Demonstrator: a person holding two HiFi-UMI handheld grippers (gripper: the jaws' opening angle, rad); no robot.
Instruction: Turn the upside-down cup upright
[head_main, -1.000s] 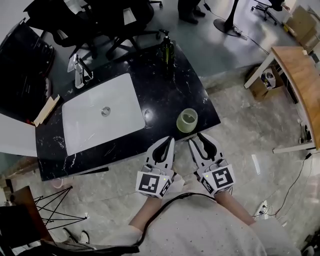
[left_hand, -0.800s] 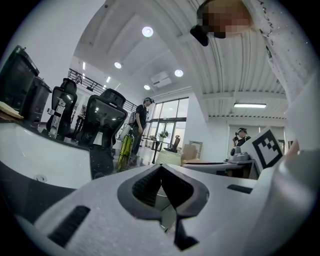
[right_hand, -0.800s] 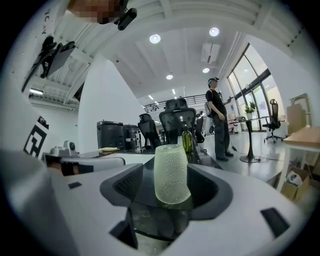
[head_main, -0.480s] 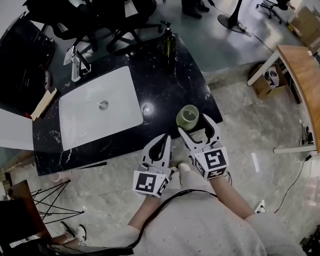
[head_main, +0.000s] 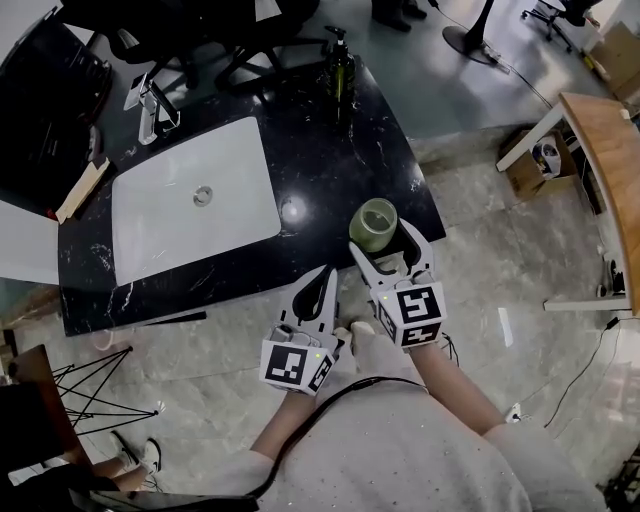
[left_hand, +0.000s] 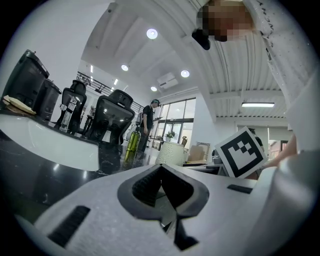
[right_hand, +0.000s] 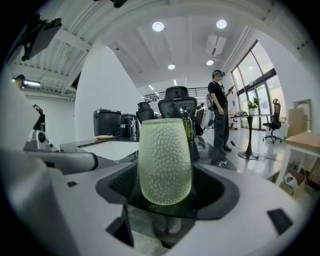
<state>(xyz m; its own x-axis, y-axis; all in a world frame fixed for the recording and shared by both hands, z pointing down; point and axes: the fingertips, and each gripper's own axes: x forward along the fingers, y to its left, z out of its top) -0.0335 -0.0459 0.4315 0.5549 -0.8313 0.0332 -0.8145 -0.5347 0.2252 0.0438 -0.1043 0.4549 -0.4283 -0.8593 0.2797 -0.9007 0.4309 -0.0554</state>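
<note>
A pale green dimpled cup (head_main: 375, 221) (right_hand: 165, 160) stands near the front right corner of the black marble counter (head_main: 320, 160). I cannot tell which end is up. My right gripper (head_main: 383, 240) (right_hand: 165, 175) is open, its jaws having just been opening. The cup stands between its fingertips with a gap on each side, the pads not pressing on it. My left gripper (head_main: 327, 282) (left_hand: 161, 175) is shut on nothing. It hovers level just off the counter's front edge, to the left of the cup.
A white sink basin (head_main: 190, 195) fills the counter's left half, with a faucet (head_main: 148, 100) behind it. A dark green bottle (head_main: 341, 68) stands at the far edge. Office chairs lie beyond, a wooden desk (head_main: 605, 150) to the right. A person (right_hand: 220, 112) stands further off.
The right gripper's jaws have swung wide open and it has moved forward and down to the cup. The left gripper has stayed about where it was.
</note>
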